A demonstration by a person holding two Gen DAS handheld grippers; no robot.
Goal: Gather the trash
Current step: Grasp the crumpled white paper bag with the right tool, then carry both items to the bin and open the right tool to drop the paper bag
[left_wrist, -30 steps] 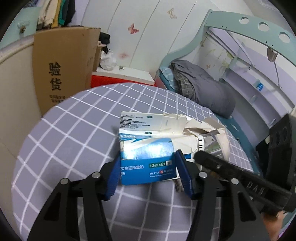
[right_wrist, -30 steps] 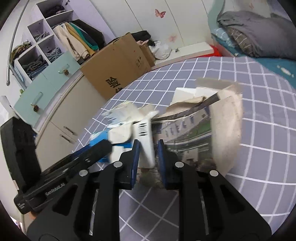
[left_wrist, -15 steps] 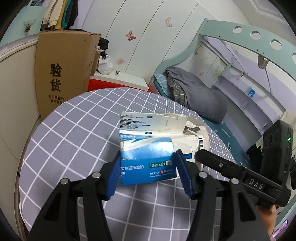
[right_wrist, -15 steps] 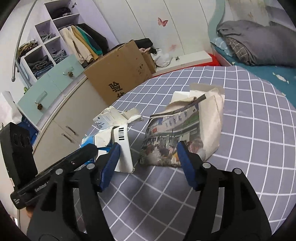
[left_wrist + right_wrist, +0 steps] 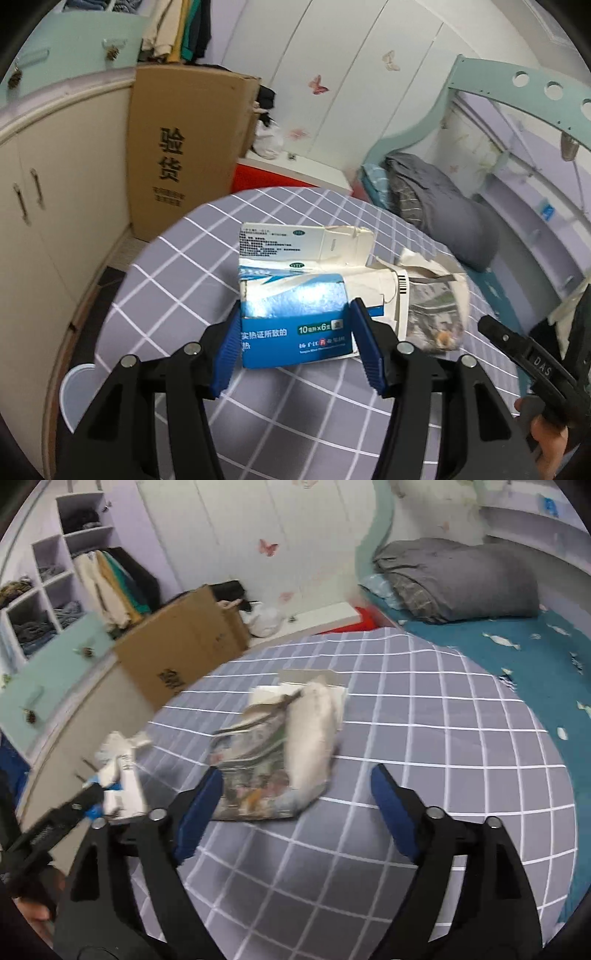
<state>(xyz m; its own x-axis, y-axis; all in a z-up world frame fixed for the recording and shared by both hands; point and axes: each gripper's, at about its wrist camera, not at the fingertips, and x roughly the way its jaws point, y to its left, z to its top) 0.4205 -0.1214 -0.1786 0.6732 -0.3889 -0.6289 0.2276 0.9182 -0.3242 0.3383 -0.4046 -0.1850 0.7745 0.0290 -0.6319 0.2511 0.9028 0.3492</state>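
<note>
A torn blue-and-white carton (image 5: 295,325) is being gripped between the blue pads of the left claw (image 5: 295,345), above the round checked worktop (image 5: 177,266). The right claw (image 5: 295,808) is being opened wide, with nothing pressed by its pads; a crumpled printed paper bag (image 5: 280,753) is lying on the worktop just ahead of it, beside the carton.
</note>
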